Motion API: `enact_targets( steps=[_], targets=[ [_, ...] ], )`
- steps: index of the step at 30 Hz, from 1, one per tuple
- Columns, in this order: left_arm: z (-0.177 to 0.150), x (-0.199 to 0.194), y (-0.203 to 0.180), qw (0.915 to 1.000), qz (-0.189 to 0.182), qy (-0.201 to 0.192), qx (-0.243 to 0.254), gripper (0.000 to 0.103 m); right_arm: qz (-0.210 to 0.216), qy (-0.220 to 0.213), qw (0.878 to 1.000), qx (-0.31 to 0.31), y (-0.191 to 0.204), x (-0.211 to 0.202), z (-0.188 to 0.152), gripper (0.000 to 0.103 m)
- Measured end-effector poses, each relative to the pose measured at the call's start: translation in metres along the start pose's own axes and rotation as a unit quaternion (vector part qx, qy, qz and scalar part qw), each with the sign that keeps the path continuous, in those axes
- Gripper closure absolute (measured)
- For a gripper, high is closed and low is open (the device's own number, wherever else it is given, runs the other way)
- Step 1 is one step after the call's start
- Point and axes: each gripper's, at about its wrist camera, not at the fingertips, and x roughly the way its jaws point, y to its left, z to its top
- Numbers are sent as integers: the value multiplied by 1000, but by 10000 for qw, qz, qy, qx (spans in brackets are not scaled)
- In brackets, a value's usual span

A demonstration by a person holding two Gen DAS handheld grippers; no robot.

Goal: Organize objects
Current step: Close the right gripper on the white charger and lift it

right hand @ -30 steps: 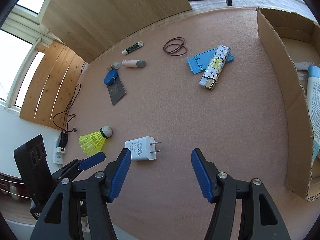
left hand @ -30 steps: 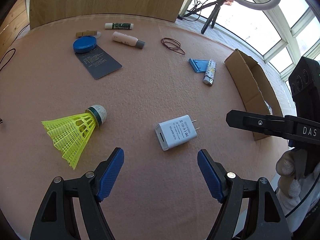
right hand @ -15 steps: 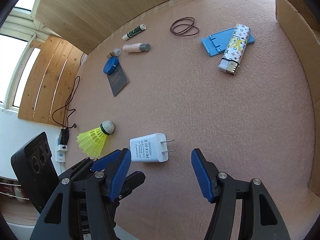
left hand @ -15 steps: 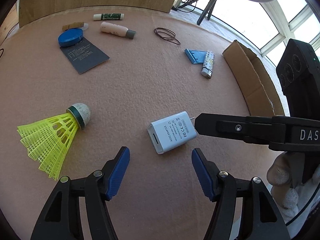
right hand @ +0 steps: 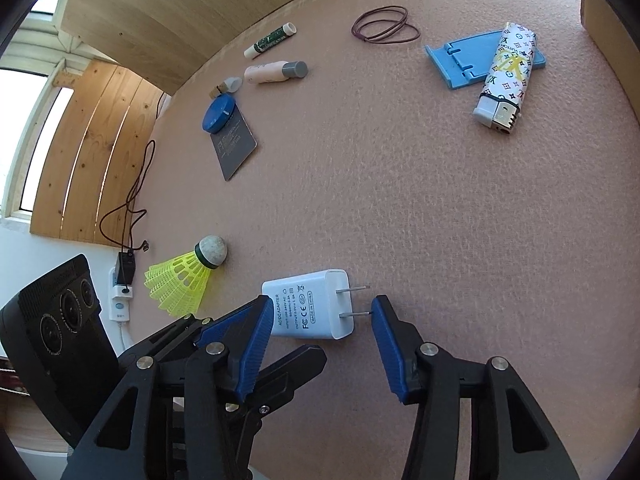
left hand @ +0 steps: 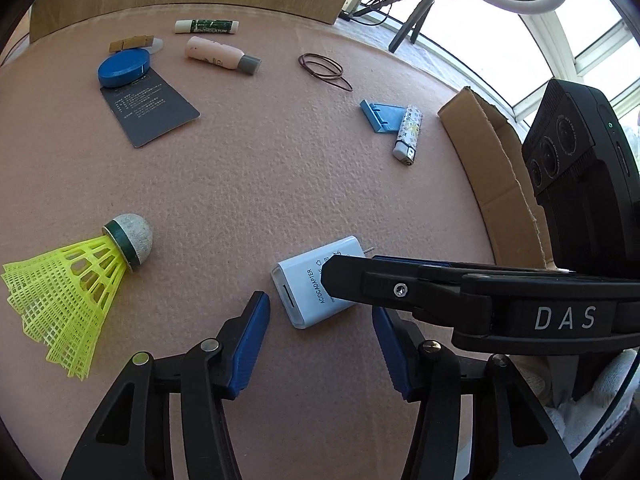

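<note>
I have both grippers low over the pink felt counter, converging on the white AC/DC wall adapter with two metal prongs. In the right wrist view the right gripper is open, blue pads spread wide; the adapter lies flat between them at lower centre, the right fingertip touching or just beside the lower prong, the left pad just beside the adapter's body. Not gripped yet. In the left wrist view the left gripper is also open, the adapter just ahead of its pads, partly covered by the right gripper's black finger marked DAS crossing in from the right edge.

The yellow plastic shuttlecock with a grey cork tip lies on its side at left, near the adapter but apart. Upper left: dark grey printed card with a round blue lid on its corner, a pink tube with grey cap, a green-and-white lip balm stick. Upper centre: brown rubber bands. Right of centre: a patterned white lighter lying across a blue plastic stand. An open cardboard box sits at the right edge.
</note>
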Motion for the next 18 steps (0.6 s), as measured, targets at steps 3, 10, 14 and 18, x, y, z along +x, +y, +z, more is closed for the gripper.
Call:
enact_targets(
  steps=[3, 10, 14, 18],
  targets=[
    [0, 1, -2, 10000, 0, 11, 22, 53, -36, 8, 10000, -37, 0, 1, 1, 66],
    [-1, 1, -10, 9999, 94, 15, 138, 55, -93, -67, 9999, -106, 0, -6, -3, 68],
    [1, 1, -25, 9996, -2, 32, 278, 56, 36, -110, 9999, -124, -1, -17, -6, 72],
    [4, 6, -41, 9992, -1, 26, 396, 58, -117, -246, 9995, -127, -7, -31, -7, 72]
  ],
)
